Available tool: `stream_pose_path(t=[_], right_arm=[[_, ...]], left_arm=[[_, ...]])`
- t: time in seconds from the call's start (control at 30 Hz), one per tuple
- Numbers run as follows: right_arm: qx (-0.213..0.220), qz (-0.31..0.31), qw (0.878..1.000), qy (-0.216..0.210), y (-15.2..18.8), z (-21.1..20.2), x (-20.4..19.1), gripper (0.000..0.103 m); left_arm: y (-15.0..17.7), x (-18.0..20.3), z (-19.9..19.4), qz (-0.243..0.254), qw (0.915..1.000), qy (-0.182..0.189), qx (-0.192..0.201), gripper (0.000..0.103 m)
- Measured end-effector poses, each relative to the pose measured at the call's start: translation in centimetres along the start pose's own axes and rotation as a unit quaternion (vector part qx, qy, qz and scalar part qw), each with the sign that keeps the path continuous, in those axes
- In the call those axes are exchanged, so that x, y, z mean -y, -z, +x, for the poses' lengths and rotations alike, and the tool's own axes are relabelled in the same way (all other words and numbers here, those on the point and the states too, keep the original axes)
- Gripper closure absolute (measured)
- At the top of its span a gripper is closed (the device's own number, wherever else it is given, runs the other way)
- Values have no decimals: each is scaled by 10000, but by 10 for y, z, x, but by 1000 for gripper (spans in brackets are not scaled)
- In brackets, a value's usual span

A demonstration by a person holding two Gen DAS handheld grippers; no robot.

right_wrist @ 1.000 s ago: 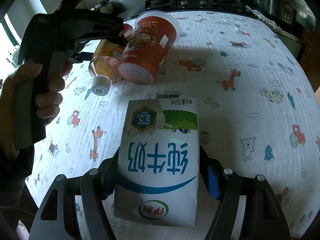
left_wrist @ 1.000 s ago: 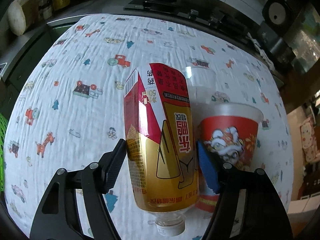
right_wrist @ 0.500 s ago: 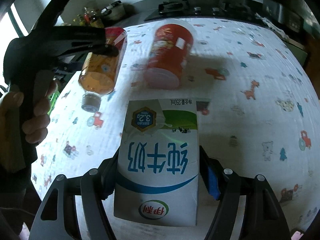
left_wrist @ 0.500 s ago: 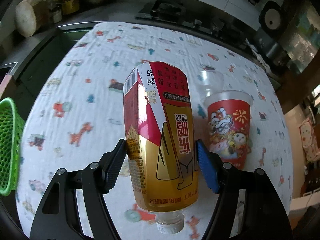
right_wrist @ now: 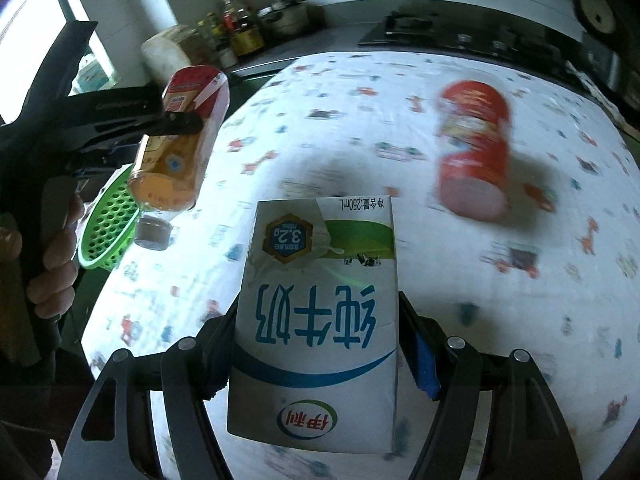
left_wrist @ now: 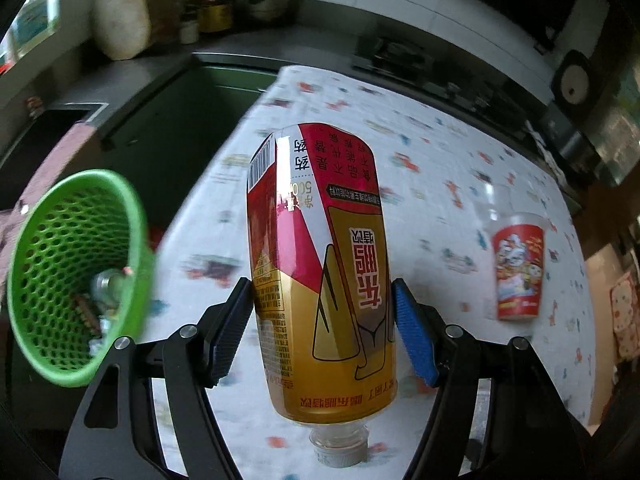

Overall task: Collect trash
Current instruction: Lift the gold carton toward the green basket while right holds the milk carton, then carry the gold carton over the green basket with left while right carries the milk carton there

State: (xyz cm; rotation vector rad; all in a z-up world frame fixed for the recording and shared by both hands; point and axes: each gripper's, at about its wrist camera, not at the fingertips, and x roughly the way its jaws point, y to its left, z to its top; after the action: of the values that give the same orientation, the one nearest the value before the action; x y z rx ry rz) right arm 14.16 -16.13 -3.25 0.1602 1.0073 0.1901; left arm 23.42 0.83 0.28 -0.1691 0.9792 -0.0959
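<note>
The red-and-gold drink bottle (left_wrist: 320,268) is pinched cap-down in the left tool (left_wrist: 322,320), near the green mesh basket (left_wrist: 132,216), which already holds some trash. The milk carton (right_wrist: 316,320) is pinched in the right tool (right_wrist: 318,344). Neither item is yet deposited, and a red paper cup (left_wrist: 518,272) remains on the tabletop (left_wrist: 440,168).

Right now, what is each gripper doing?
Left gripper: shut on the red-and-gold bottle.
Right gripper: shut on the milk carton.

both grippers, left gripper (left_wrist: 322,320) and right gripper (right_wrist: 316,354), point steeply down, jaws clamped.
</note>
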Motion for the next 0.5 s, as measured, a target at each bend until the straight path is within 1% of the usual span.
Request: stream_pose_path(t=[0.23,0.5], right_arm=[[-51,-338,9991,-244,-17,21,-57,35],[-116,-717,9963,-458,-34,42,-116,35]], left_arm=[[-5,-74,-21,-431,9985,-290,162,34],[-11,-144,-36,-782,9949,-569,282,34]])
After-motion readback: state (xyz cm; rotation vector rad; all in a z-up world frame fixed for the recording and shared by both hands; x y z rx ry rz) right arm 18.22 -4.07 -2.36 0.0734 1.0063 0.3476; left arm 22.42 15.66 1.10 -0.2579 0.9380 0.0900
